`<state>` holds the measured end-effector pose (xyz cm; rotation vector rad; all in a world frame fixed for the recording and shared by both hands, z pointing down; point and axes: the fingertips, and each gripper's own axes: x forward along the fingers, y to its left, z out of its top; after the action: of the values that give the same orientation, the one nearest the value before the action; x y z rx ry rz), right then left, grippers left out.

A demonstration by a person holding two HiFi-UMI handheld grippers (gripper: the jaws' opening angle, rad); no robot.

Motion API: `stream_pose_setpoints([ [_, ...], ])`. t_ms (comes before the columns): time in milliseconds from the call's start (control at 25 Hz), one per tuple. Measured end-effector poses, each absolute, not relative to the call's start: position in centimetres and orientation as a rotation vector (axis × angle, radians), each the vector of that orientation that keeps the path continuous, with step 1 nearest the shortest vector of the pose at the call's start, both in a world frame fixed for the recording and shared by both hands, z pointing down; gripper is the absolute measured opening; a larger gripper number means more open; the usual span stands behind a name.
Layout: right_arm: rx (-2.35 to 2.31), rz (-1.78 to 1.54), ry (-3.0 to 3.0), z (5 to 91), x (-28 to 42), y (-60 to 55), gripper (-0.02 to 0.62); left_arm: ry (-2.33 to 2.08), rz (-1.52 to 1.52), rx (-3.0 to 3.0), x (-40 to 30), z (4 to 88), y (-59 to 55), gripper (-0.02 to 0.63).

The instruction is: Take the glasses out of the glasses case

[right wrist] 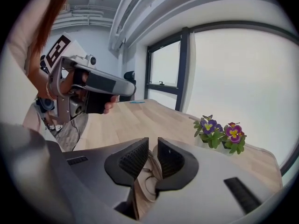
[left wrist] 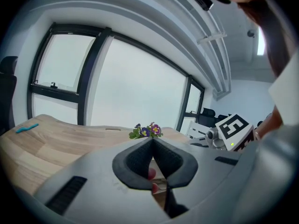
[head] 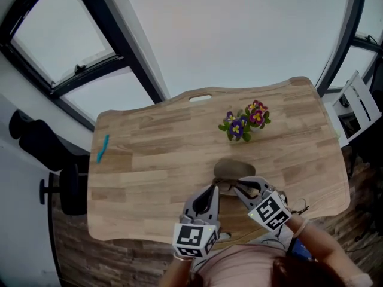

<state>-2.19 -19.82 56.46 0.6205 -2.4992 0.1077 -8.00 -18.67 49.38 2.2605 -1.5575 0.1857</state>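
Note:
A grey-brown glasses case (head: 234,167) lies open on the wooden table (head: 155,142) near its front edge. Thin-rimmed glasses (head: 226,187) rest at the case's near side. My right gripper (head: 242,188) reaches over them. In the right gripper view its jaws (right wrist: 153,155) stand almost together, shut on the glasses (right wrist: 148,181), whose wire rises into the narrow gap above the pale case lining (right wrist: 138,192). My left gripper (head: 212,191) hovers just left of the case. Its pads (left wrist: 140,160) meet at the tip, shut with nothing between them; a bit of the glasses (left wrist: 161,184) shows below.
A small pot of purple and pink flowers (head: 245,123) stands behind the case. A blue pen-like object (head: 103,147) lies at the table's left edge. A black chair (head: 36,142) stands off the left side and a white chair (head: 359,103) off the right. Large windows lie beyond the table.

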Motion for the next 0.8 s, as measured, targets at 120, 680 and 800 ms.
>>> stream_pose_setpoints([
  [120,0.588,0.115,-2.476,57.6,-2.5,-20.2,0.048,-1.561,0.195,2.250,-8.3,49.7,-18.9,0.000],
  [680,0.442,0.156,-2.350,63.9,-2.5,-21.0,0.052,-1.556,0.226,2.214,-9.1,51.1,-19.9,0.000],
  [800,0.423,0.156,-2.323,65.0,-2.5,-21.2,0.054,-1.557,0.231,2.204,-9.4,51.4,-20.0,0.000],
])
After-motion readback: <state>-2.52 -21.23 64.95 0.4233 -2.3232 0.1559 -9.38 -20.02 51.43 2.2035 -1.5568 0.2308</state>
